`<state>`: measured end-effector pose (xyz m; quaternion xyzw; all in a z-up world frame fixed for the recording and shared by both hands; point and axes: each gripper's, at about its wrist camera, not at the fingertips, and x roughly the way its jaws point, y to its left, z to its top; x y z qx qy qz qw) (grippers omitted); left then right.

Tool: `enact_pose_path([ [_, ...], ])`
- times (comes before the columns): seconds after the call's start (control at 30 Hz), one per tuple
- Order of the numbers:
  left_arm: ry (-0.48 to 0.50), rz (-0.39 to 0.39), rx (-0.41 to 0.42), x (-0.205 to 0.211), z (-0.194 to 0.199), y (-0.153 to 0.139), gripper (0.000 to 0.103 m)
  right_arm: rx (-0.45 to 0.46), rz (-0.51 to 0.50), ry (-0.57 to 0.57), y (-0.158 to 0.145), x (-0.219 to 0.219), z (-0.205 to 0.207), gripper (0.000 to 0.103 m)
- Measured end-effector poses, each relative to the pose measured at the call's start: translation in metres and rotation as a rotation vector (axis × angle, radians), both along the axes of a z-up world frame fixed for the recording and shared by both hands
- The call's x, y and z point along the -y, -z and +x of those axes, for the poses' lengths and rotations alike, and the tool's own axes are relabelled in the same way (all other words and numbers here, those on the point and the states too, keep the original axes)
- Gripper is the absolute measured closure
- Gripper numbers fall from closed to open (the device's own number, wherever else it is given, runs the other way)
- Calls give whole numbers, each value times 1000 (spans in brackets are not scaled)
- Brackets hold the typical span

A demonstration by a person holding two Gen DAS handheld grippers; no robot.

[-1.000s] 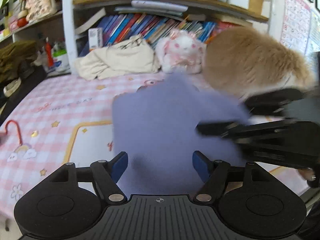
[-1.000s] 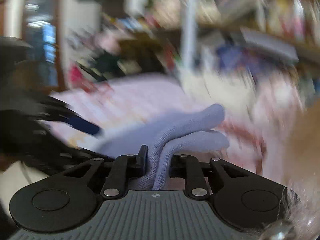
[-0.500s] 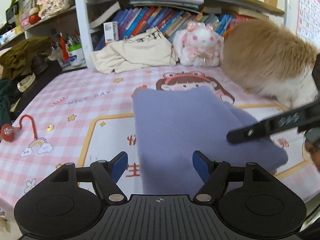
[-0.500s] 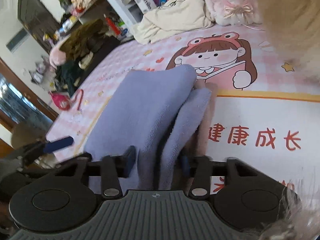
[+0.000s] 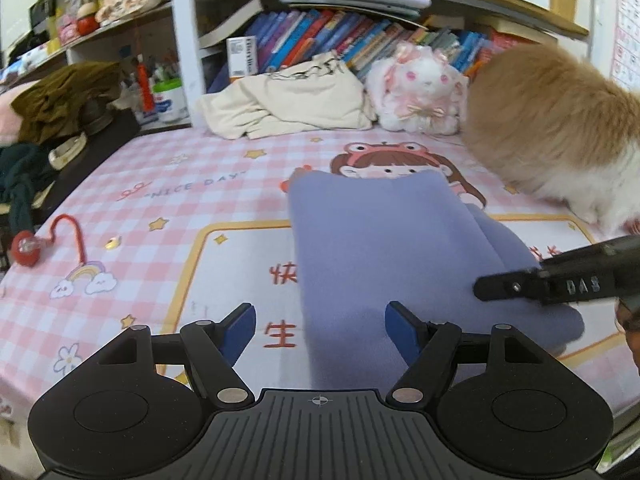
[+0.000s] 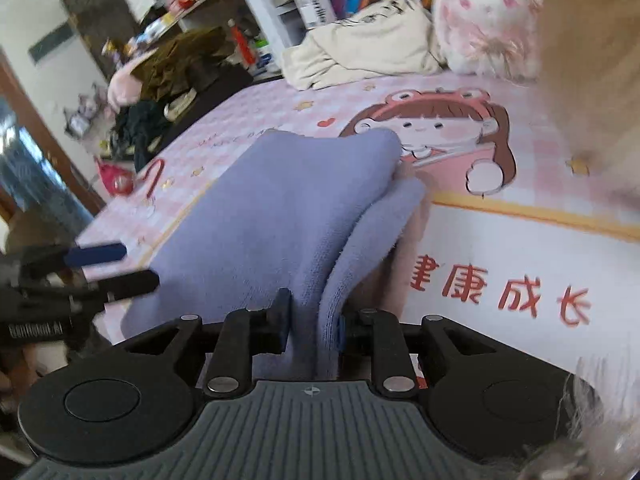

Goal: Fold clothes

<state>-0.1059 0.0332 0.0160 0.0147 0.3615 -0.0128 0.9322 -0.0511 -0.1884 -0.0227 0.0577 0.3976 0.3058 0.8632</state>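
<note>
A lavender fleece garment (image 5: 384,248) lies folded on the pink checked sheet (image 5: 168,196) of a bed, over the printed cartoon girl (image 5: 396,166) and the yellow-bordered white panel with red characters. In the left wrist view the left gripper (image 5: 320,330) hangs above the garment's near edge with its blue-padded fingers (image 5: 240,330) spread wide; the left pad is over bare sheet just beside the cloth and the right pad is over the cloth itself, and neither pad presses on anything. The right gripper (image 6: 311,322) has a doubled fold of the garment's near right corner between its pads; its jaws are easing apart at this moment, yet both pads remain against the cloth. From that grip the two layers run away from the right wrist camera, the upper layer broad and smooth, the lower one a narrower flap showing at the right edge. In the left wrist view the right gripper's black finger reaches in from the right, lying over the garment's right side. A cream garment (image 5: 296,100) sits heaped at the far edge of the bed below the bookshelf (image 5: 360,36), beside a pink and white plush toy (image 5: 420,92). A fluffy tan and white animal (image 5: 560,128) sits on the sheet near the lavender garment's far right corner, apart from it.
</note>
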Motion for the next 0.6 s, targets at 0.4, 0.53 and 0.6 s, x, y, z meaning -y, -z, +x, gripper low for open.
enact_pose_path([
  [0.4, -103, -167, -35, -16, 1, -2, 22, -36, -8, 86, -25, 22, -10, 37],
  [0.53, -171, -361, -113, -30, 10, 11, 22, -200, 52, 110, -12, 33, -3, 37],
  [0.6, -206, -449, -161, -37, 14, 20, 22, -257, 96, 126, -6, 39, -3, 37],
])
